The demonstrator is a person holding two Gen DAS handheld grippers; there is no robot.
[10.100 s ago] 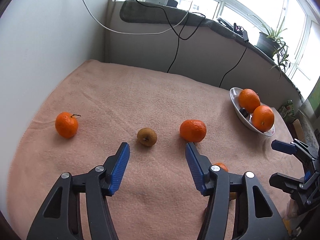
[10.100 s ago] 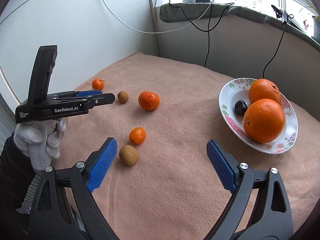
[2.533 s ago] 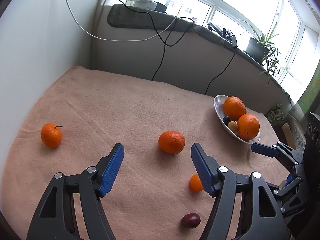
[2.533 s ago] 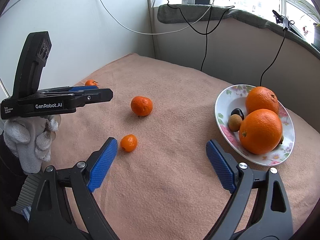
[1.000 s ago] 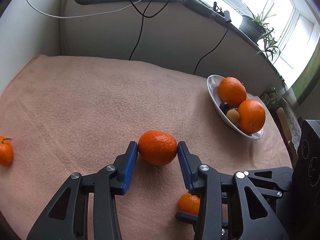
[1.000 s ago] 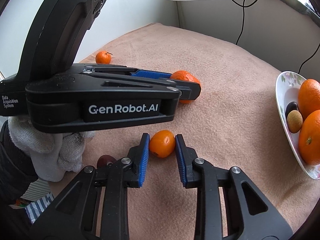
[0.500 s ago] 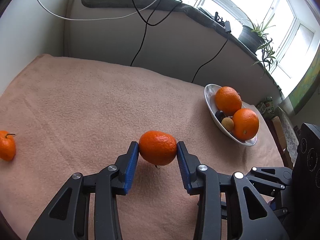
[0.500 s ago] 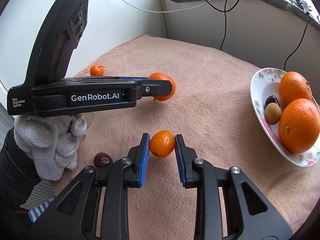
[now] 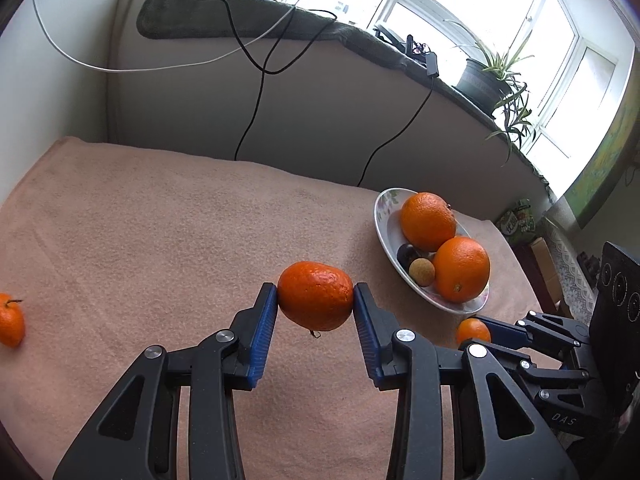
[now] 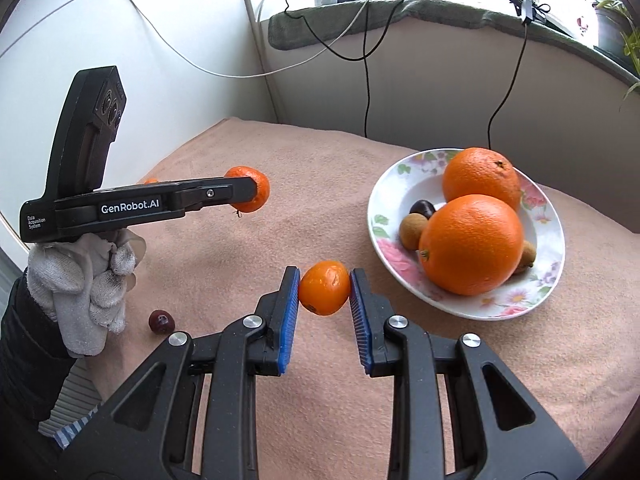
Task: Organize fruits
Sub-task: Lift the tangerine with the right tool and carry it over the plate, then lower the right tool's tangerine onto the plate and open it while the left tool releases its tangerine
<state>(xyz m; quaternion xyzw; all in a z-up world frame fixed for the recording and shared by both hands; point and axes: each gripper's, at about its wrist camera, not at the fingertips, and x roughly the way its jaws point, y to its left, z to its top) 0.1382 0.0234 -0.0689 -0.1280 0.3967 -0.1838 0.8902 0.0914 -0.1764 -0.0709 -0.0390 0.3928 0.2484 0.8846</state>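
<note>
I have one fruit clamped in each gripper, both lifted clear of the peach terry-cloth worktop point(image 9: 168, 240).

My left gripper point(image 9: 316, 306) is clamped on the larger wrinkled orange mandarin point(image 9: 315, 295); my right gripper point(image 10: 325, 290) is clamped on the small smooth orange citrus point(image 10: 324, 288), just beside the near rim of the white floral ceramic plate point(image 10: 550, 236). On that plate I count two big oranges point(image 10: 472, 244), one dark chestnut-like fruit point(image 10: 423, 209) and two small brown fruits, the second half hidden behind the front orange. Left on the cloth: one stemmed mandarin point(image 9: 10, 322) at its left edge, cut off by the frame, and one dark red fruit point(image 10: 161, 321) near my gloved left hand point(image 10: 84, 284).
</note>
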